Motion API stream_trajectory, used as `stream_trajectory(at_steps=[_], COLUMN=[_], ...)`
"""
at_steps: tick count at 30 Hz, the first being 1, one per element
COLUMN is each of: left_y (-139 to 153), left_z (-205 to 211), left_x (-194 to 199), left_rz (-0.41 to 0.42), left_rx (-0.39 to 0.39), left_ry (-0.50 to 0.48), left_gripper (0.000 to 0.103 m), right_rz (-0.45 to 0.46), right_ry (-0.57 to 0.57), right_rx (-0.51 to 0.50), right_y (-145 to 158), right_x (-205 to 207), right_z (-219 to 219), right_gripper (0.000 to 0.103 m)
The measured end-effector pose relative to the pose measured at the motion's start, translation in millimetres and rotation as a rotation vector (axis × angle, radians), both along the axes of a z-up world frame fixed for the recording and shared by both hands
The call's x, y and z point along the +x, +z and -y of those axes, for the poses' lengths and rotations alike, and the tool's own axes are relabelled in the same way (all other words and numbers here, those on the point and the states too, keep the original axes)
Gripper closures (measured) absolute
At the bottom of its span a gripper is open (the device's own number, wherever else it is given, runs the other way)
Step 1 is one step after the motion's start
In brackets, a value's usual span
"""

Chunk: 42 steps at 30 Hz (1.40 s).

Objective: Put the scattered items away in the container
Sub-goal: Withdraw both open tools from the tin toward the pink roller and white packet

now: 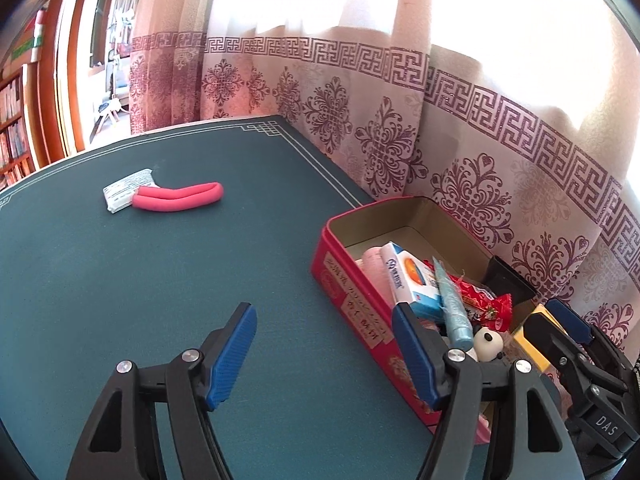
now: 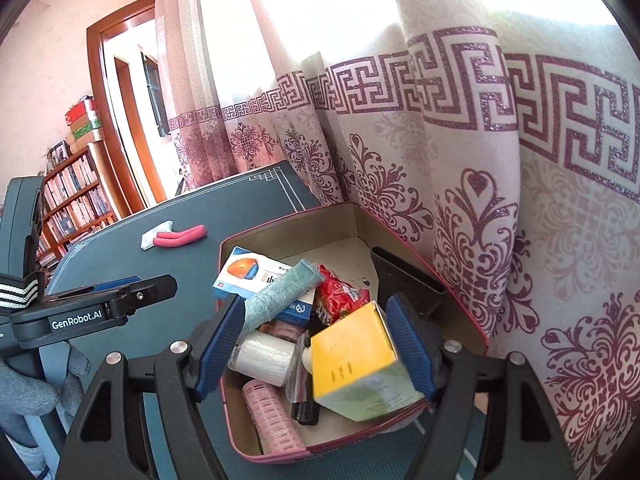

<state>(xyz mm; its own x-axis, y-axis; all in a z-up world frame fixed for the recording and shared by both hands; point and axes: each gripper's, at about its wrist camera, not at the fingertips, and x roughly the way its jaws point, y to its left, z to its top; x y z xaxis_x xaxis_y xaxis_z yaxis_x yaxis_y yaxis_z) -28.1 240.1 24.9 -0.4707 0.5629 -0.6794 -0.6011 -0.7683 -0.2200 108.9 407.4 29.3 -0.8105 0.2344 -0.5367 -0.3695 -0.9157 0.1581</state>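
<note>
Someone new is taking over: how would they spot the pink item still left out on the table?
Start from the green table, away from the red tin. The pink looped foam stick lies far out, its ends against a white packet: rounded and bright pink, the packet flat.

curtain (image 2: 460, 200) — patterned | bookshelf (image 2: 76, 200) — full | doorframe (image 2: 96, 92)

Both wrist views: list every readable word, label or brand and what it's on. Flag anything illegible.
"GenRobot.AI": white print on the side of the left gripper, right wrist view.
"DAS": white letters on the right gripper's body, left wrist view.
Red tin: gold Chinese characters on its side, too blurred to read.
Blue-and-white carton: Chinese print, too small to read.
Yellow box: embossed marks, illegible.
White packet on the table: fine print, illegible.
</note>
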Motion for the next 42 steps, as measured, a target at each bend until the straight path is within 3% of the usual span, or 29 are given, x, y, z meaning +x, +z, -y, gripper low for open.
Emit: stream_trajectory(at_steps=[23,34,42], left_y=[-28.0,-39.1,-47.5], left_z=[103.3,150.3,171.3], left_x=[-36.4,-57.5,-73.7], left_rz=[0.047,0.076,0.1], left_rx=[-0.007,-0.008,-0.023], left_ry=[0.207,0.302,0.342], left_gripper=[0.031,0.031,0.031], right_rz=[0.015,0.075,0.141], right_ry=[0.166,0.291,0.314], right_rx=[0.043,0.019,-0.006], right_y=[8.5,-10.5,-28.7], right_x=[-48.7,-107.7,-153.8], right_z=[85.6,125.8,134.3], right_gripper=[0.024,0.024,0.024])
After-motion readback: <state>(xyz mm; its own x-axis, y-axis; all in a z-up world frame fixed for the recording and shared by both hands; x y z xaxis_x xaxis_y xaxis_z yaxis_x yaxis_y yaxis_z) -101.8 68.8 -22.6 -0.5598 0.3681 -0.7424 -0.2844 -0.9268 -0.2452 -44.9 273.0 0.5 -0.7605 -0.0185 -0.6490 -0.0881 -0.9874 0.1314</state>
